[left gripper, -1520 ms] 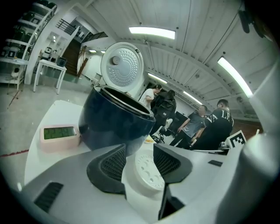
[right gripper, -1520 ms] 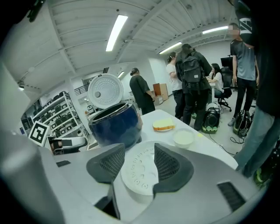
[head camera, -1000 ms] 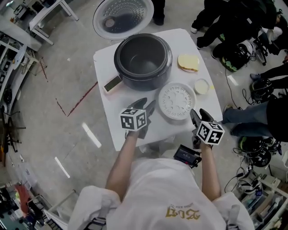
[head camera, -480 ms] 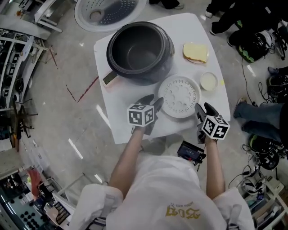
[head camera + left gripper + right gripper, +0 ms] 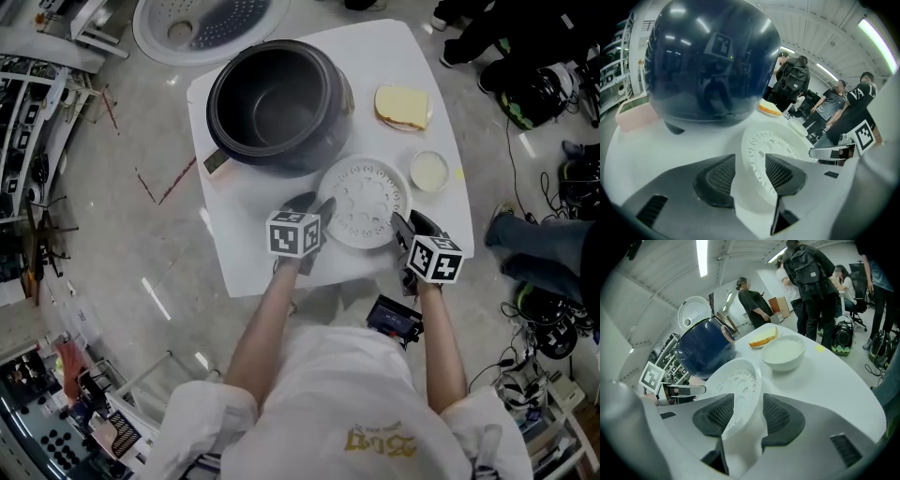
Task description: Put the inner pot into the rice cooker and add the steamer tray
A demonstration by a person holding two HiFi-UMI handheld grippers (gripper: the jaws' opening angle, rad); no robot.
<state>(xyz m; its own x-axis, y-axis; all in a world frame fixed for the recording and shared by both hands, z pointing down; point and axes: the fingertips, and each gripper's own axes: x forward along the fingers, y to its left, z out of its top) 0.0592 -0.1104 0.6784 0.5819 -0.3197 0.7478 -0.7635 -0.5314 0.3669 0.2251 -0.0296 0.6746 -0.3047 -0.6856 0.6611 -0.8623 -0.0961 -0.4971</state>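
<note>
The white perforated steamer tray (image 5: 364, 202) lies flat on the white table (image 5: 244, 234), in front of the dark rice cooker (image 5: 277, 103), whose top is open and shows a dark hollow. My left gripper (image 5: 314, 211) is at the tray's left rim and my right gripper (image 5: 405, 228) at its right rim. In the left gripper view the tray (image 5: 773, 145) has its rim between the open jaws of the left gripper (image 5: 751, 171), with gaps on both sides. The right gripper (image 5: 747, 416) likewise straddles the tray (image 5: 738, 380) rim, open.
A small white bowl (image 5: 429, 171) and a yellow slice-like piece (image 5: 403, 106) sit right of the cooker. The cooker's round lid (image 5: 206, 19) lies on the floor behind the table. People stand nearby (image 5: 811, 282); cables and bags litter the floor at the right (image 5: 553, 187).
Both grippers have come down and forward, closing in on the tray's two sides until its rim lies between their jaws. The tray and cooker have not moved on the table.
</note>
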